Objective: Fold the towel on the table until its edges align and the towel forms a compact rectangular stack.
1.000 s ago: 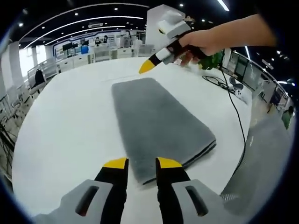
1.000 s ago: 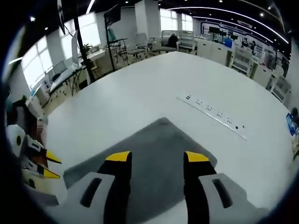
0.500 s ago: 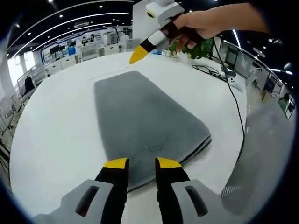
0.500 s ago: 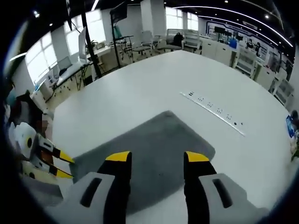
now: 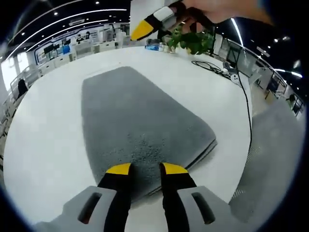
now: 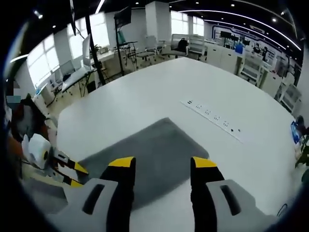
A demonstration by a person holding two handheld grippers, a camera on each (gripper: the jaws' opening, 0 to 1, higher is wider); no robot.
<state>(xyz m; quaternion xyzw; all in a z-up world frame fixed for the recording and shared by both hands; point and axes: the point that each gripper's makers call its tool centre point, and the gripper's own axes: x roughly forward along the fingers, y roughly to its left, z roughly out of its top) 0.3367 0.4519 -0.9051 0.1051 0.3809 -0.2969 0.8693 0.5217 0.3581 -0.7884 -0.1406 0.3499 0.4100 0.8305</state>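
1. In the left gripper view, the grey towel (image 5: 140, 125) is seen lying flat on the white counter (image 5: 43, 145), filling the centre of the frame. Stacked layers are visible at its lower right edge, so it is judged to be folded at least once already.
2. The left claw (image 5: 146, 168) is seen at the bottom centre, its yellow-tipped jaws a small gap apart over the towel's near edge. No cloth is seen pinched between them, so it is read as released. Whether the tips touch the pile cannot be told.
3. The right claw (image 5: 145, 28) is seen at the upper centre, held in a hand (image 5: 212, 9) above the far end of the towel. A black cable (image 5: 244, 106) is seen along the right side of the counter.
4. In the right gripper view, the towel (image 6: 149, 154) is seen in the lower centre, and the right claw (image 6: 163, 162) is seen with its jaws wide apart, grasping nothing.
5. The left claw (image 6: 72, 175) is seen at the lower left, by the towel's far end. A power strip (image 6: 212, 121) is seen on the counter to the right, well apart from the towel.
6. The towel is judged soft, limp and light, with a napped surface that is unlikely to slip. A corner or short edge is best taken, with all layers pinched together.
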